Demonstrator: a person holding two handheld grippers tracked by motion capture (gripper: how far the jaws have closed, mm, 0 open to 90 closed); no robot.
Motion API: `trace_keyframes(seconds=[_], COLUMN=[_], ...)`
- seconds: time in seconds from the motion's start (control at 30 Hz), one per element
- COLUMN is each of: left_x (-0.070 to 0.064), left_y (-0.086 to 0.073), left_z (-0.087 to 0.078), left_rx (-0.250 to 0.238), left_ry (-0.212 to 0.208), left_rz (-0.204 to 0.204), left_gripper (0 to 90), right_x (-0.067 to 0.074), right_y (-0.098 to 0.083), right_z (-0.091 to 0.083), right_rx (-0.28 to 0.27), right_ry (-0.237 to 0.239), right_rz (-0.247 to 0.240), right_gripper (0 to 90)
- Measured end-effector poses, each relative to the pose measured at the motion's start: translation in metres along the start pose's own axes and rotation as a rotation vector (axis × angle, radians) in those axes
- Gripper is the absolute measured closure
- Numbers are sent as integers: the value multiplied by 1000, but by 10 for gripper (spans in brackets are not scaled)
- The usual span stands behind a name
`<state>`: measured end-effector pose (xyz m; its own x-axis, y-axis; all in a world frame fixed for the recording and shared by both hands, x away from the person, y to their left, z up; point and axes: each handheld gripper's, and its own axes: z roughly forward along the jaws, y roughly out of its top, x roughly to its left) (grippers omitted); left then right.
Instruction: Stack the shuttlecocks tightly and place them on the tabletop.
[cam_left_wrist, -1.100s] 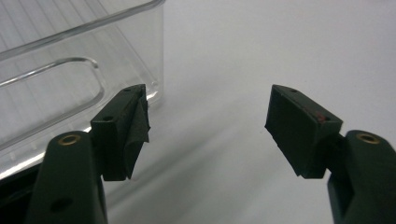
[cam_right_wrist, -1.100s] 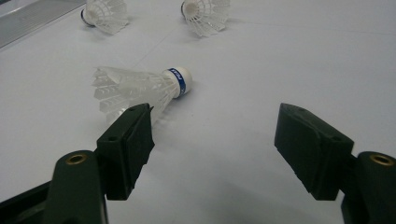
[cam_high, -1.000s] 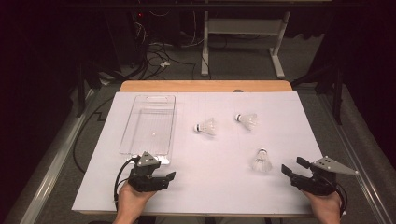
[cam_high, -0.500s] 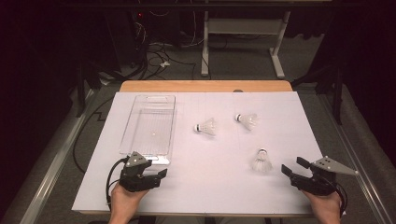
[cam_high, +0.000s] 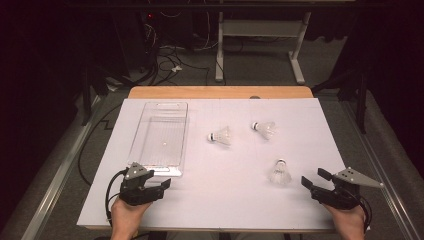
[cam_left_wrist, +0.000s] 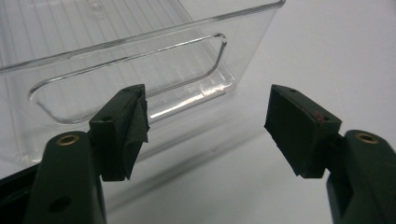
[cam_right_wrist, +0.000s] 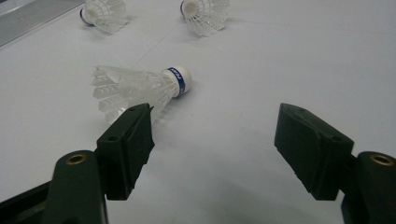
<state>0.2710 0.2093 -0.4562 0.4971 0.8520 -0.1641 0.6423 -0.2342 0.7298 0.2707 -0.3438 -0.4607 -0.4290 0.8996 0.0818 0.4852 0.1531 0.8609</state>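
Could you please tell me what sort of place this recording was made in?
Probably a lab or workshop: a table under a white paper sheet, tangled black cables on the grey floor behind, and a white metal desk frame beyond.

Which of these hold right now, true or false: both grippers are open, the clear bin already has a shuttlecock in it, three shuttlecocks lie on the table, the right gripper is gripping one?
1. Both the left gripper and the right gripper are open. True.
2. The clear bin holds a shuttlecock. False: nothing lies in it.
3. Three shuttlecocks lie on the white table cover. True.
4. The right gripper grips the nearest shuttlecock. False: it lies free ahead of the open jaws.
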Motion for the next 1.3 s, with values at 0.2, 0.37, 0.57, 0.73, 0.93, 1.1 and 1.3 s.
trace_keyframes(seconds=[0.2, 0.37, 0.57, 0.73, 0.93, 1.1, 1.3], left_x=[4, 10, 18, 24, 31, 34, 36], left_y=[0, -2, -7, -11, -15, -19, -23], left_z=[-4, -10, -16, -21, -23, -24, -23], left_rx=[-12, -22, -30, -47, -48, -68, -67], left_ry=[28, 37, 46, 57, 65, 75, 72], left_rz=[12, 2, -20, -34, -47, -64, -70], left_gripper=[308, 305, 303, 300, 298, 298, 293], right_x=[0, 0, -1, -1, -1, -1, -1], right_y=[0, 0, 0, 0, -1, -1, -1], right_z=[0, 0, 0, -1, -1, -2, -1], right_rx=[1, 1, 0, 1, 4, 4, 8], right_ry=[-1, -3, -6, -13, -16, -18, -14], right_rz=[2, 4, 4, 15, 18, 22, 24], right_gripper=[284, 284, 284, 284, 282, 280, 295])
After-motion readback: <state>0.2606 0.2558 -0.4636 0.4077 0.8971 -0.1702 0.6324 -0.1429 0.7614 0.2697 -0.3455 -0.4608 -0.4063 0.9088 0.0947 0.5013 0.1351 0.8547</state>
